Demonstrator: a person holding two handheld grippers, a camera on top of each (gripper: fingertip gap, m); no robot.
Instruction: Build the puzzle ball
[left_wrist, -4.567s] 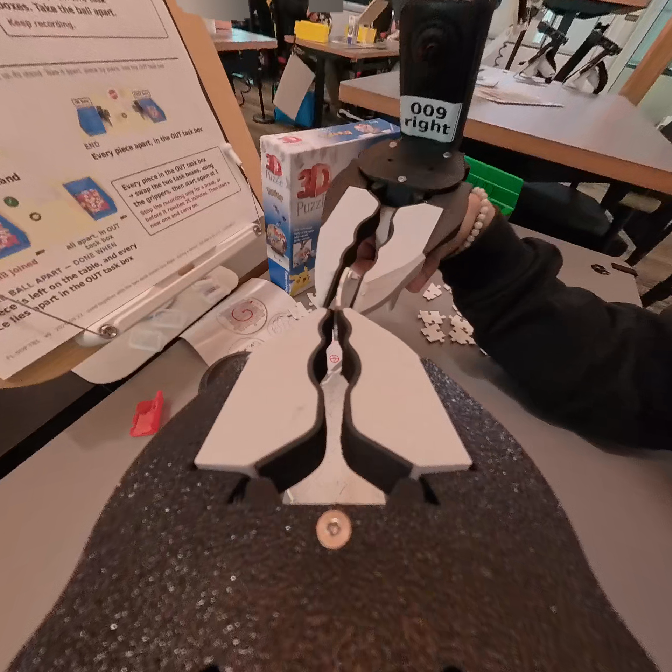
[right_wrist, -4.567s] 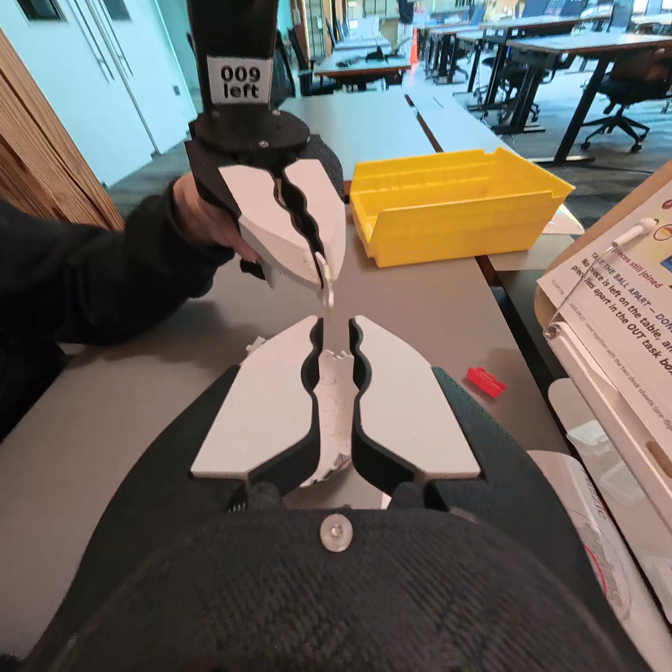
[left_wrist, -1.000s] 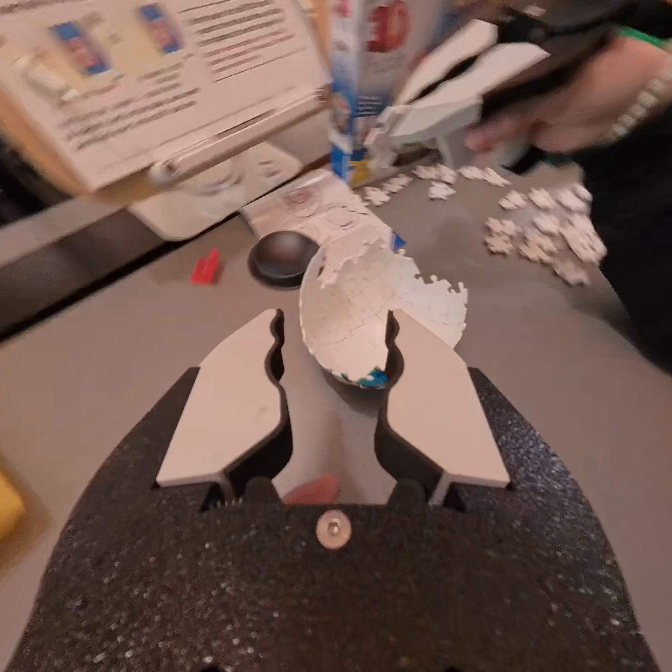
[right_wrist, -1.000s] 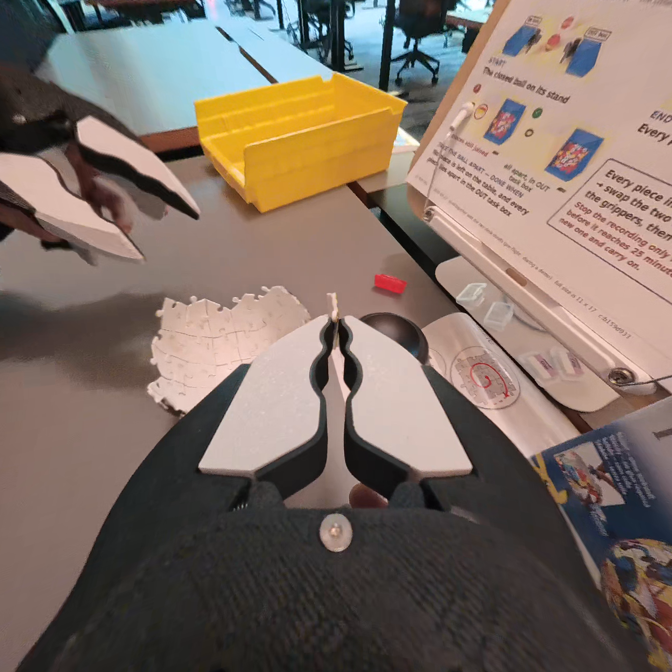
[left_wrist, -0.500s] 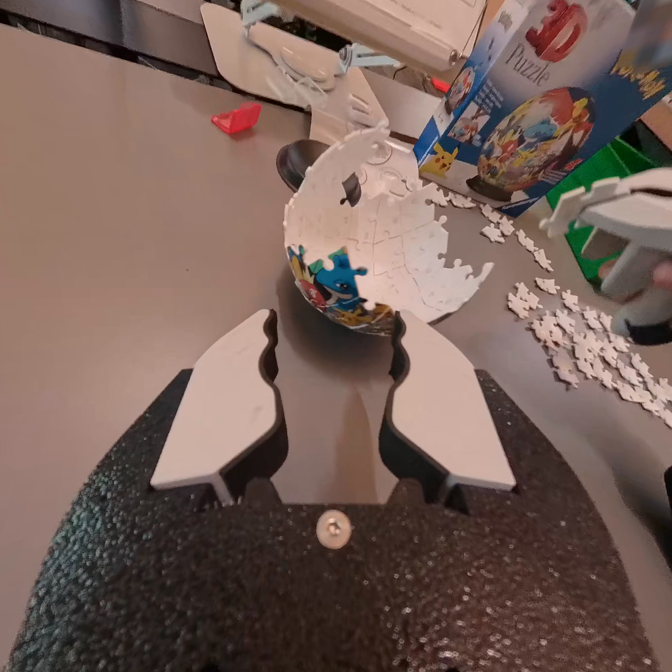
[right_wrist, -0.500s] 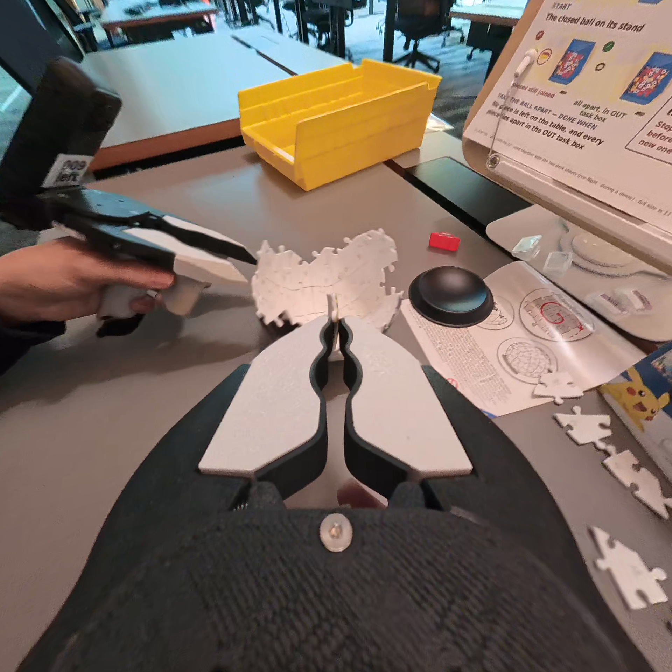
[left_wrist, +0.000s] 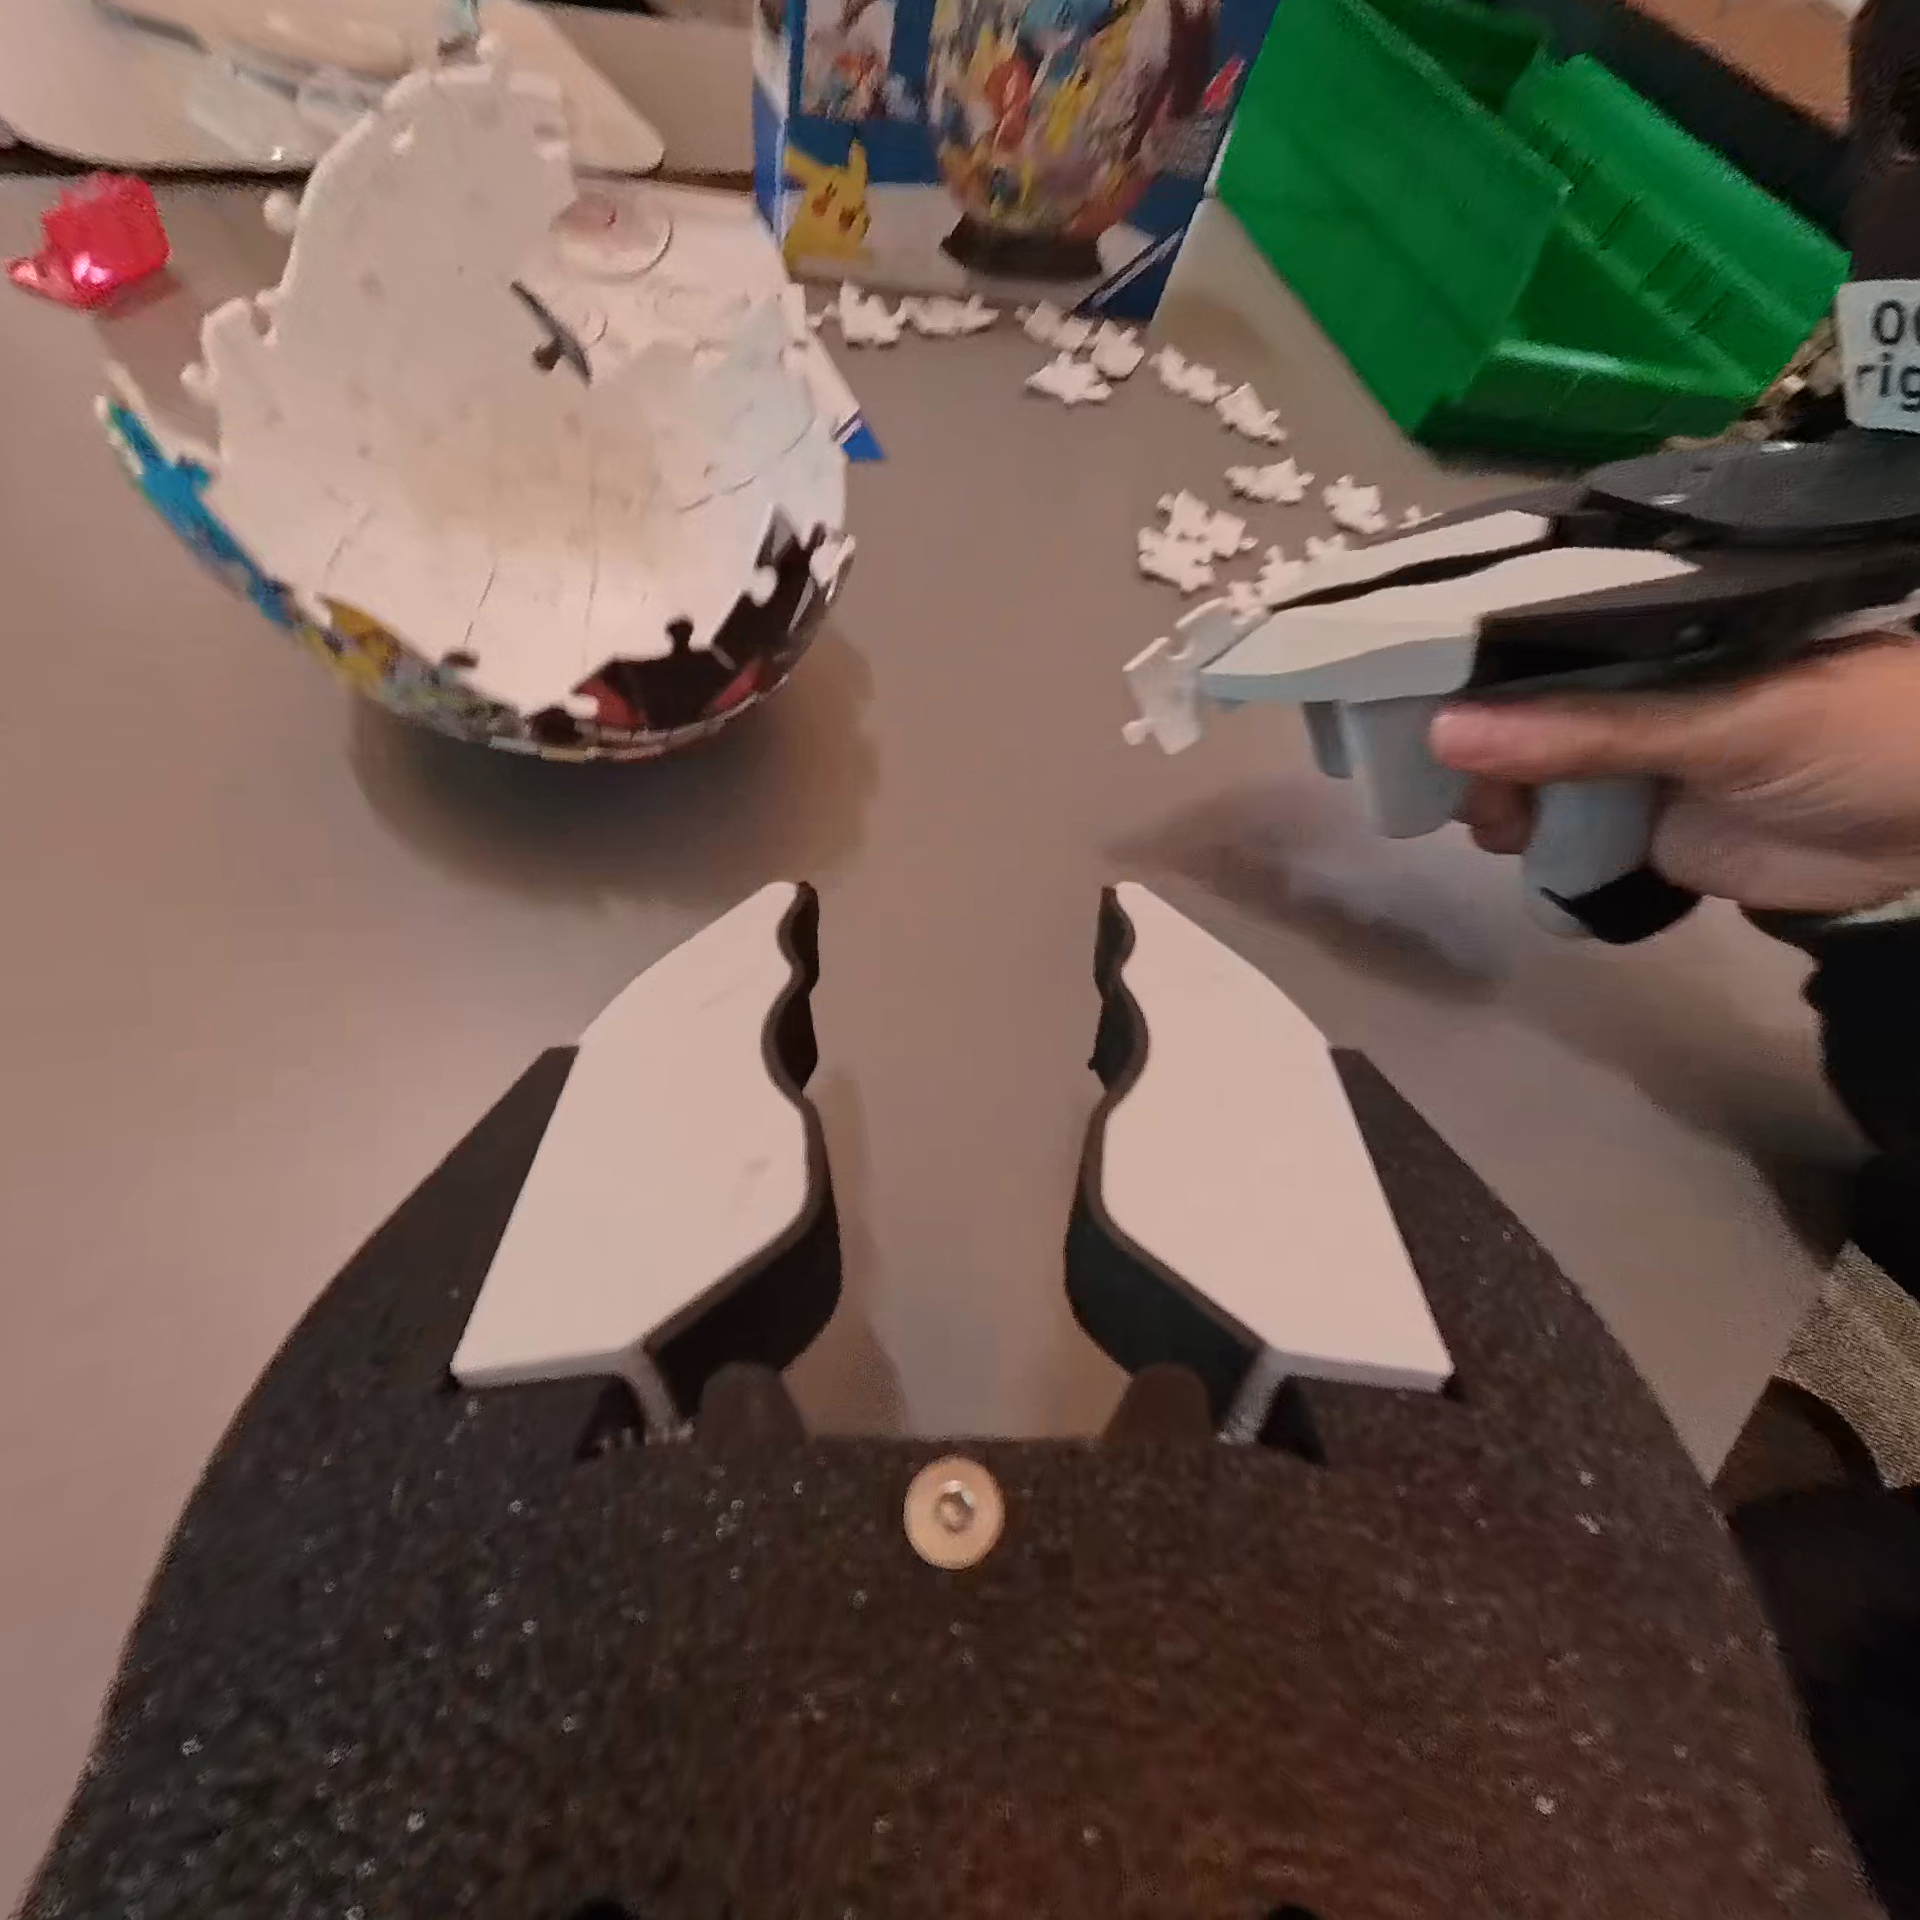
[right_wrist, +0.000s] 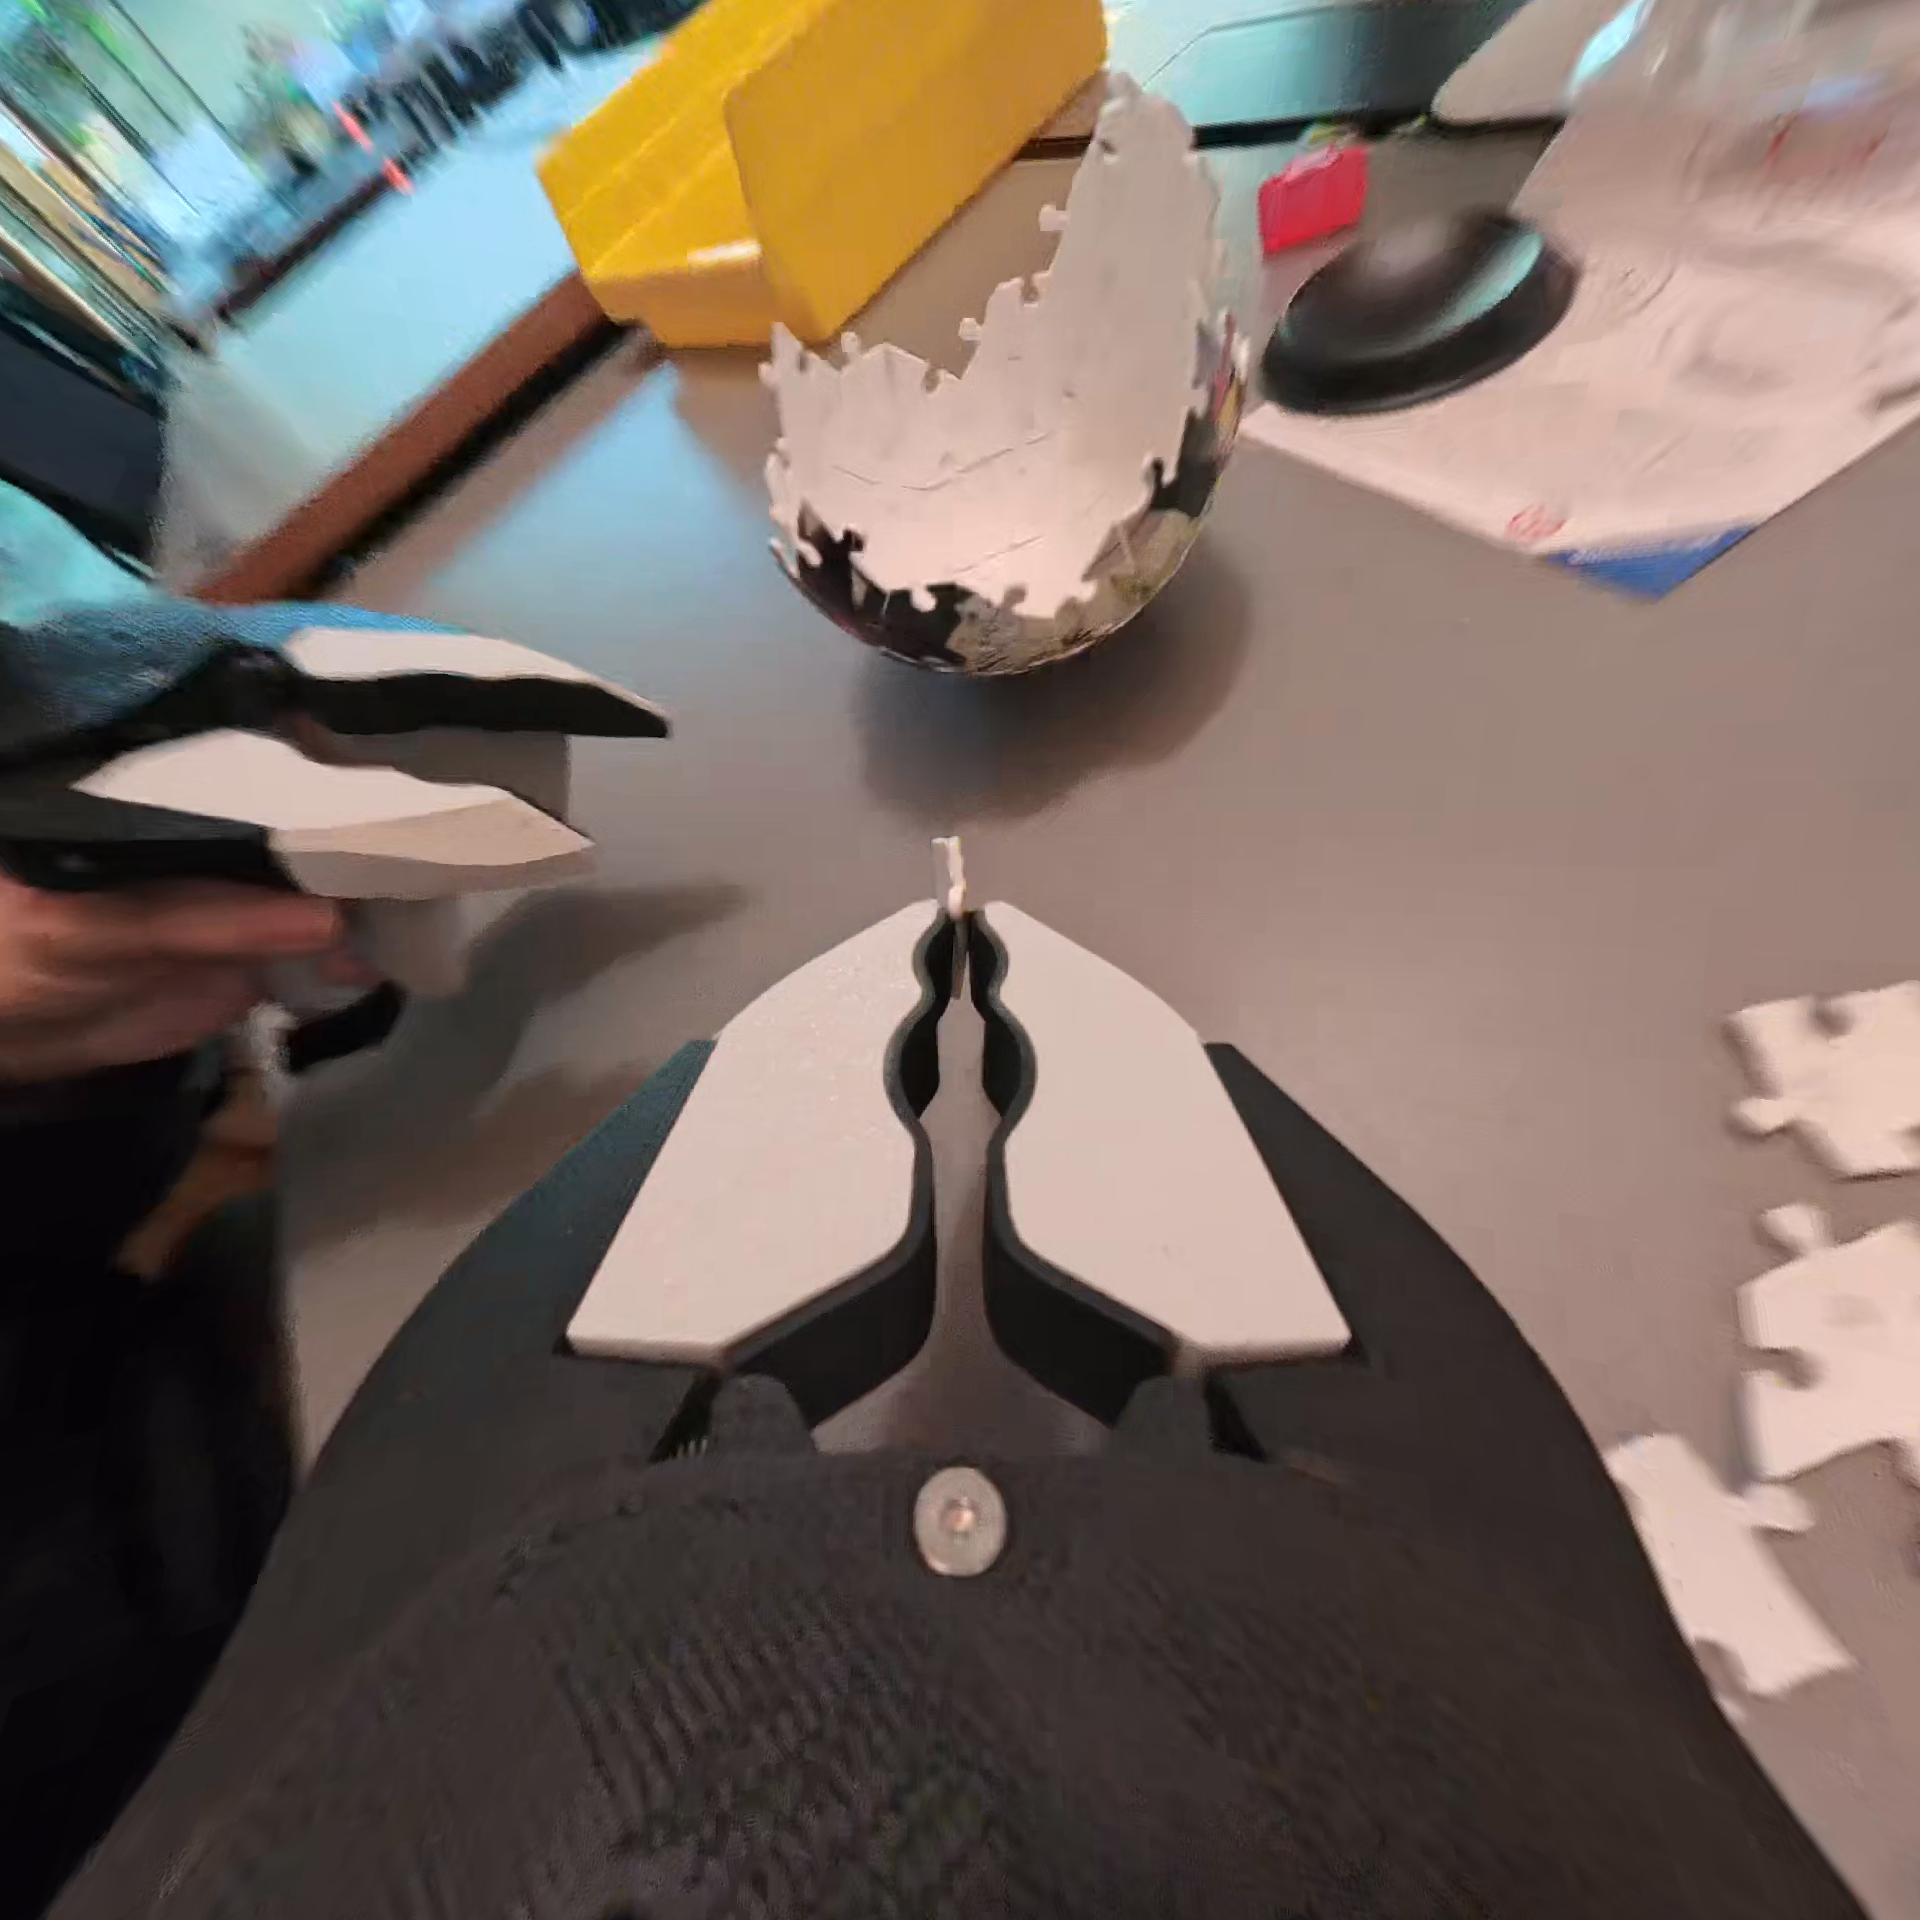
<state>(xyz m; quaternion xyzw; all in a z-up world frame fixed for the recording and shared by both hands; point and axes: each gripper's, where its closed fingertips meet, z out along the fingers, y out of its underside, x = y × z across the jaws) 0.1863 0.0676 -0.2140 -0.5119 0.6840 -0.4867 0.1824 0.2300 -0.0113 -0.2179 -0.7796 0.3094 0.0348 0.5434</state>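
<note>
Puzzle ball (left_wrist: 499, 499), half built, sits open side up on the grey desk (left_wrist: 312, 935), its white inner face toward us and the printed shell beneath. Behind it we see a green bin (left_wrist: 1507, 239), a yellow bin (right_wrist: 831, 177), the puzzle box (left_wrist: 987, 135) and a black stand (right_wrist: 1413, 312). Our left gripper (left_wrist: 956, 914) hovers short of the ball, jaws spread wide with nothing between them. Our right gripper (right_wrist: 954, 914) has its jaws pinched on 1 white puzzle piece (right_wrist: 948, 868), held edge-on. Loose pieces (left_wrist: 1195, 530) lie scattered near the box.
</note>
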